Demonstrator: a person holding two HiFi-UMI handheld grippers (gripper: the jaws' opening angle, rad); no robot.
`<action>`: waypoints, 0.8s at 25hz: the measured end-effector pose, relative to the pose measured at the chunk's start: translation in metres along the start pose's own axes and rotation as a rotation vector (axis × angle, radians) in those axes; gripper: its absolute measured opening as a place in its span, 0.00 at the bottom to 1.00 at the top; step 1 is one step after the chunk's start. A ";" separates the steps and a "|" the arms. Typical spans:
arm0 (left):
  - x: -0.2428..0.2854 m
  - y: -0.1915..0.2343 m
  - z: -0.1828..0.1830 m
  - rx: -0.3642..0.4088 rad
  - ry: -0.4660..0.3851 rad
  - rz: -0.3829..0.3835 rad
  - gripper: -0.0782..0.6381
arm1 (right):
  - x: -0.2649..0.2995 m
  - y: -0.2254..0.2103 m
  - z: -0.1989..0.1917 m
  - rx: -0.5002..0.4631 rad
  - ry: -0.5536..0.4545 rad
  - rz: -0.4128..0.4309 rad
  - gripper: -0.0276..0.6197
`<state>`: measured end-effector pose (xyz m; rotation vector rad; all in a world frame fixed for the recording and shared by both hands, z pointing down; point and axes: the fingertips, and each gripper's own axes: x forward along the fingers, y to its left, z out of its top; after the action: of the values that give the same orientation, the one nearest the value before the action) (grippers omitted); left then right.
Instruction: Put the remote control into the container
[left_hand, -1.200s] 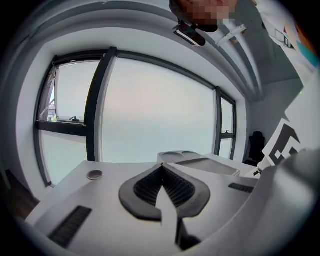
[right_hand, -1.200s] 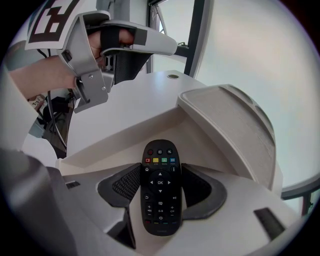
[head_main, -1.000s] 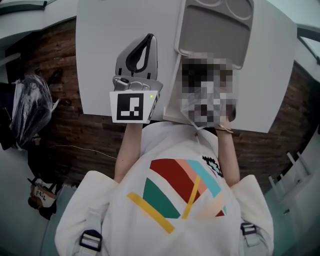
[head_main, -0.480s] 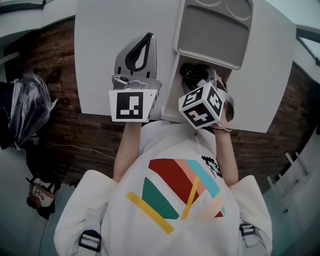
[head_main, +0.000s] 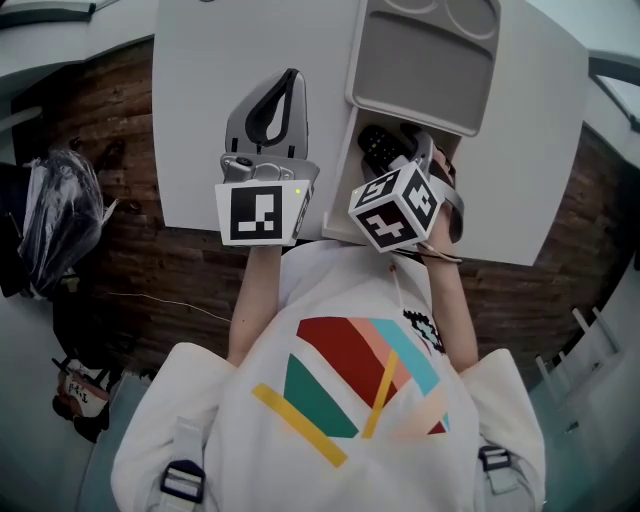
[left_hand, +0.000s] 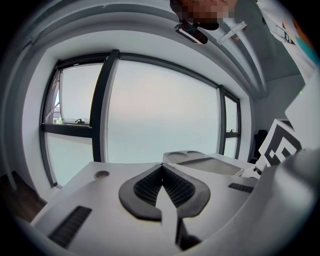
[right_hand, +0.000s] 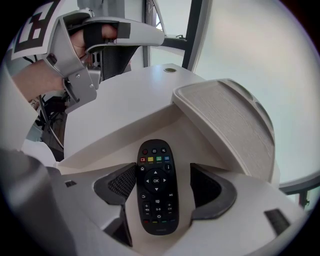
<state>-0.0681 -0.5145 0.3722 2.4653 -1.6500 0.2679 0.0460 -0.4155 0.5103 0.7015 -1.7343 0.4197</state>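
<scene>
The remote control (right_hand: 157, 190) lies lengthwise between the right gripper's (right_hand: 164, 184) opening jaws, seemingly already resting inside the white container (right_hand: 115, 137), while the farther-left left gripper (left_hand: 161, 170) is pressed together, empty.

- Remote control (right_hand: 157, 187): black with white symbols and a row of red, yellow, green and blue buttons.
- Container (right_hand: 125, 132): white walls. Its lid (head_main: 425, 70) is grey with a fine grain.
- Table (head_main: 210, 90): plain white.
- Left gripper (head_main: 293, 76), over the table: pale grey shell, dark grey ribbed pads (left_hand: 145, 187), black-and-white square marker (head_main: 262, 213).
- Floor (head_main: 110, 110) beside the table: brown, in narrow strips.
- Shirt (head_main: 350, 400): white, with red, teal, salmon, light blue and yellow stripes.
</scene>
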 end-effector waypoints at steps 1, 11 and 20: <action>0.000 0.000 0.001 -0.002 -0.004 0.001 0.12 | 0.000 -0.001 0.000 0.002 -0.007 -0.007 0.54; -0.006 -0.003 0.011 0.010 -0.021 0.010 0.12 | 0.001 -0.008 0.003 0.001 -0.031 -0.003 0.60; -0.014 -0.003 0.033 0.037 -0.076 0.041 0.12 | -0.019 0.002 0.014 0.069 -0.209 0.082 0.60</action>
<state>-0.0688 -0.5088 0.3365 2.5002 -1.7423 0.2136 0.0370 -0.4180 0.4884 0.7470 -1.9587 0.4780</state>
